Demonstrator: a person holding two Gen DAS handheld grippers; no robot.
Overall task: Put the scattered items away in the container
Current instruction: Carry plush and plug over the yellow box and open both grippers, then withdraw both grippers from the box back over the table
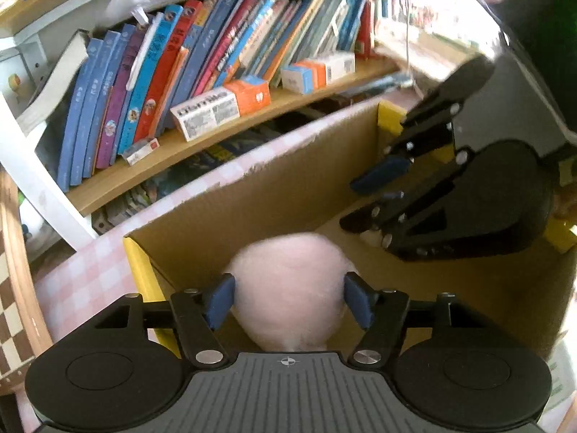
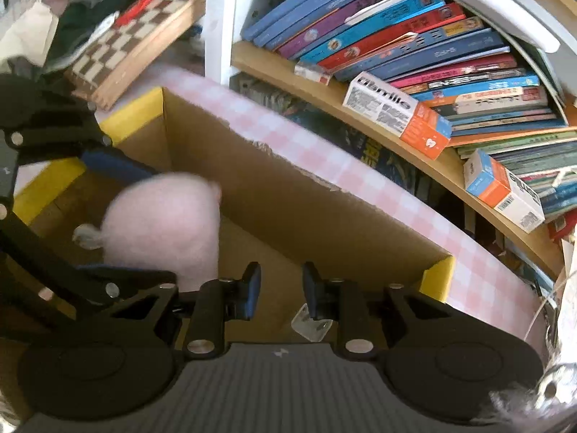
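Blue pads point(image 1: 220, 299) of the left gripper point(image 1: 288, 301) are clamped on a pink fluffy ball point(image 1: 288, 288), held inside the cardboard box point(image 1: 252, 198). Beside it, the right gripper point(image 2: 281, 288) is positioned with fingers apart, nothing between them.

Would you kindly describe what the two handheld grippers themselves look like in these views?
Both match. The left gripper and right gripper have black linkage arms with silver rivets, blue pads on the fingertips, two round black discs at the base and a ribbed grey plate between. The left's plate bears a small crosshair mark.
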